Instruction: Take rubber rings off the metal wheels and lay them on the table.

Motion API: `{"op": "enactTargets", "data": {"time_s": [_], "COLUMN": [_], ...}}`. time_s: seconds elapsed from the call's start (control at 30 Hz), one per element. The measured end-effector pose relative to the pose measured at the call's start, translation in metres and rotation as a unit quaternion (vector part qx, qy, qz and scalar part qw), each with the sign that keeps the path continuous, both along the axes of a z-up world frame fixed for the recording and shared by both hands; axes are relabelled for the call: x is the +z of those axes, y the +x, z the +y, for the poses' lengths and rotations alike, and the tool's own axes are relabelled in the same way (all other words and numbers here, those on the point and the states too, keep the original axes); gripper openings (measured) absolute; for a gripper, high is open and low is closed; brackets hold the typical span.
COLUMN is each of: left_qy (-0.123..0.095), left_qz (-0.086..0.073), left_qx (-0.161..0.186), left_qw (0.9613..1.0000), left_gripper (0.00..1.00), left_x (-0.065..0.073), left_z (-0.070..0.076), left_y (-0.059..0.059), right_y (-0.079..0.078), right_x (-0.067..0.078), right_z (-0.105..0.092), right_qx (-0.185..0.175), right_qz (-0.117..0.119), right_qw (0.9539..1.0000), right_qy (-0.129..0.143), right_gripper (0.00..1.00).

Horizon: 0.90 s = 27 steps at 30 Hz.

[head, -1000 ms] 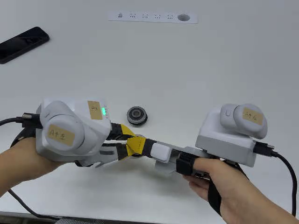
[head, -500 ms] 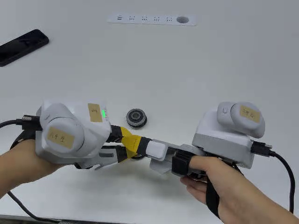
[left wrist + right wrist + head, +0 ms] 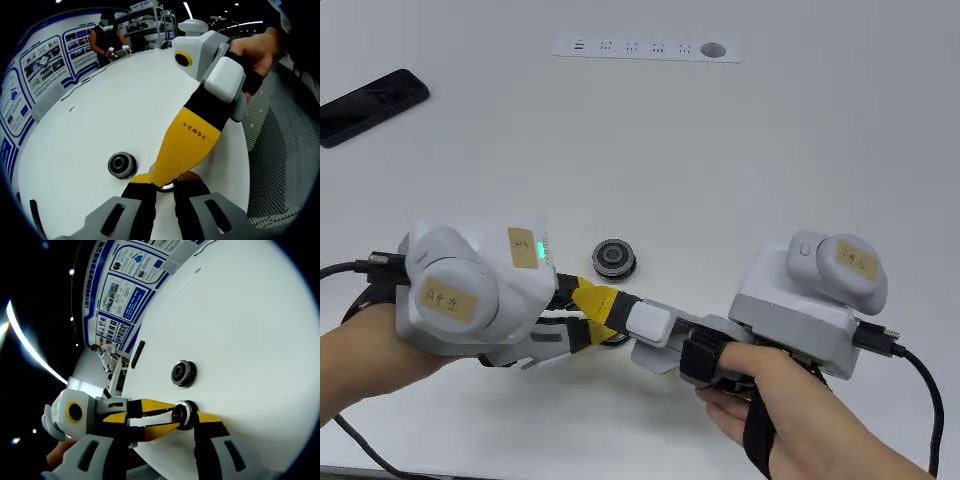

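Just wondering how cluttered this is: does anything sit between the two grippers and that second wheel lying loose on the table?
Nothing visible does. The left gripper and right gripper meet at the nearer wheel, and only bare table separates them from the second wheel just beyond.

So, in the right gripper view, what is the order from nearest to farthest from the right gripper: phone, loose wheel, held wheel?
From the right gripper:
1. the held wheel, between its fingers.
2. the loose wheel, on the table just beyond.
3. the phone, far off near the table's edge.
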<state>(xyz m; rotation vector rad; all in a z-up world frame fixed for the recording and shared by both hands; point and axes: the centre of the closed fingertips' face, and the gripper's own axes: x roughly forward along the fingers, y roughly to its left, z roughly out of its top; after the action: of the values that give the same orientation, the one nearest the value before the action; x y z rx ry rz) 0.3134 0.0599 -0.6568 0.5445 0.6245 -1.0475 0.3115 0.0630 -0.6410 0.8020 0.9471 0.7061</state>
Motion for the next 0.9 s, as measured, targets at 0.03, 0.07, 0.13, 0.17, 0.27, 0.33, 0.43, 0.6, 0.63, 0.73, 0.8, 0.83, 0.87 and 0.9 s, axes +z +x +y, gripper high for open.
{"op": "enactTargets", "data": {"time_s": [0.03,0.07,0.13,0.17,0.27,0.33,0.43,0.6,0.63,0.73,0.8,0.83,0.87,0.9], "left_qy": [0.000,0.001,0.000,-0.001,0.000,-0.001,-0.002,-0.002,-0.003,-0.005,-0.005,-0.005,-0.005,-0.005], "left_qz": [0.000,0.000,0.001,0.001,0.002,0.002,0.002,0.003,0.003,0.004,0.004,0.004,0.004,0.005], "left_qx": [0.000,-0.002,-0.002,-0.003,-0.004,-0.003,-0.002,-0.002,-0.001,0.000,0.000,0.000,0.000,0.000], "left_qw": [1.0000,1.0000,1.0000,1.0000,1.0000,1.0000,1.0000,1.0000,1.0000,1.0000,1.0000,1.0000,1.0000,1.0000], "left_gripper": [0.12,0.12,0.12,0.12,0.12,0.12,0.12,0.12,0.12,0.13,0.13,0.13,0.13,0.13], "left_x": [0.0000,0.0000,0.0001,0.0001,0.0004,0.0003,0.0001,0.0001,0.0000,0.0001,0.0002,0.0001,0.0001,0.0003], "left_z": [0.0001,0.0000,-0.0001,-0.0001,-0.0007,-0.0006,-0.0004,-0.0005,-0.0003,-0.0002,-0.0004,-0.0004,-0.0004,-0.0008], "left_y": [-0.0001,-0.0002,-0.0003,-0.0003,-0.0005,-0.0005,-0.0004,-0.0003,-0.0003,-0.0001,-0.0002,-0.0002,-0.0001,-0.0002], "right_y": [-0.0006,-0.0008,-0.0009,-0.0010,-0.0014,-0.0018,-0.0022,-0.0022,-0.0027,-0.0032,-0.0023,-0.0024,-0.0024,-0.0024], "right_x": [-0.0001,0.0004,0.0011,0.0013,0.0018,0.0014,0.0012,-0.0008,-0.0010,-0.0035,-0.0034,-0.0030,-0.0026,-0.0022], "right_z": [0.0000,0.0002,-0.0002,-0.0005,-0.0020,-0.0032,-0.0040,-0.0017,-0.0012,-0.0046,-0.0073,-0.0072,-0.0072,-0.0071], "right_qx": [0.005,0.007,0.008,0.009,0.010,0.011,0.012,0.019,0.025,0.029,0.022,0.022,0.023,0.024], "right_qz": [-0.004,-0.005,-0.006,-0.007,-0.009,-0.010,-0.013,-0.015,-0.021,-0.028,-0.023,-0.023,-0.023,-0.025], "right_qw": [1.0000,1.0000,0.9999,0.9999,0.9999,0.9999,0.9998,0.9997,0.9994,0.9991,0.9993,0.9993,0.9993,0.9993], "right_qy": [-0.002,-0.002,-0.001,-0.001,0.000,0.000,0.001,0.008,0.008,0.011,0.018,0.018,0.018,0.017], "right_gripper": [0.53,0.53,0.53,0.53,0.52,0.51,0.50,0.50,0.50,0.47,0.45,0.44,0.44,0.44]}}
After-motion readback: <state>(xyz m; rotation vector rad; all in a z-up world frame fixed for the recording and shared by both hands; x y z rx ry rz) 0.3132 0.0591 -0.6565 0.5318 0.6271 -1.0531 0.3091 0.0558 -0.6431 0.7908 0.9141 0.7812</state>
